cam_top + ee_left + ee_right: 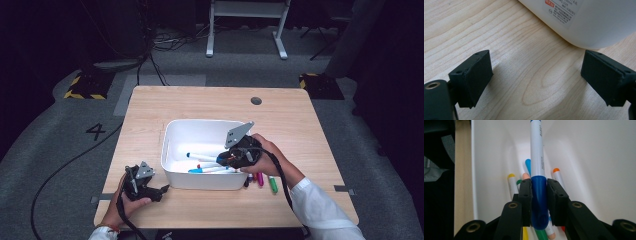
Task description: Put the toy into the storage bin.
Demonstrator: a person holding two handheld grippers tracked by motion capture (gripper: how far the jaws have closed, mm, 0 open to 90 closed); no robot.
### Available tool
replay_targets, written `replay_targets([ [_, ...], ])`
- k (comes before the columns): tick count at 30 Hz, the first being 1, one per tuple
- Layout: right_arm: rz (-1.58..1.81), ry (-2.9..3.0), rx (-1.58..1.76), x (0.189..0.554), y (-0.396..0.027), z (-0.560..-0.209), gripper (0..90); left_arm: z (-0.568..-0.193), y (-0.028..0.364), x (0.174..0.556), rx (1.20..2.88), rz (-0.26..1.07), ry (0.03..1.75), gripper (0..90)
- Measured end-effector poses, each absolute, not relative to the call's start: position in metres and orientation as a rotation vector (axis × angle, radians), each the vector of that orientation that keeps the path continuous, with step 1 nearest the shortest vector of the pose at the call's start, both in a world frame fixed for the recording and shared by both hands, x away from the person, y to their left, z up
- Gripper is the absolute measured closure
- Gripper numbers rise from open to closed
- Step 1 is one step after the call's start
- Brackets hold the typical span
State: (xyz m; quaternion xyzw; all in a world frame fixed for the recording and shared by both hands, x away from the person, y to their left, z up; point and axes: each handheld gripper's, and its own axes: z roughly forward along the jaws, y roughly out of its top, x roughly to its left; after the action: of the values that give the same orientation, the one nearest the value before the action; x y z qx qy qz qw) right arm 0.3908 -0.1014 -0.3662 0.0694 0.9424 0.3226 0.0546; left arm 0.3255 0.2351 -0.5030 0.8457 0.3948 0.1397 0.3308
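Markers (515, 186) lie half hidden behind right gripper (539, 192).

A large dark figure "4" (95, 131) is marked on the grey floor left of the table. A white sticker (564, 8) with a red patch and lines of fine print is seen on the outer wall of the white bin (604, 25); its wording is too small to be read. Grey lettering runs along the barrel of the blue-capped marker (537, 157) but cannot be made out.
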Motion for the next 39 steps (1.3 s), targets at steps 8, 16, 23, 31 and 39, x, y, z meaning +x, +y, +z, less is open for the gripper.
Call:
replay_targets([
  [8,0.938,2.909,0.192,0.387,-0.102,-0.369,74.9,-0.503,0.235,0.326,2.211,0.365,1.032,10.2],
  [16,0.934,2.910,0.209,0.388,-0.105,-0.370,71.0,-0.503,0.235,0.326,2.211,0.365,1.032,10.3],
  [23,0.971,2.857,0.262,0.392,-0.113,-0.366,62.4,-0.503,0.235,0.326,2.211,0.365,1.032,10.2],
  [31,1.033,2.731,0.350,0.392,-0.138,-0.353,56.8,-0.503,0.235,0.326,2.211,0.365,1.032,10.2],
  [39,1.127,2.582,0.476,0.385,-0.177,-0.341,45.3,-0.503,0.235,0.326,2.211,0.366,1.032,10.2],
])
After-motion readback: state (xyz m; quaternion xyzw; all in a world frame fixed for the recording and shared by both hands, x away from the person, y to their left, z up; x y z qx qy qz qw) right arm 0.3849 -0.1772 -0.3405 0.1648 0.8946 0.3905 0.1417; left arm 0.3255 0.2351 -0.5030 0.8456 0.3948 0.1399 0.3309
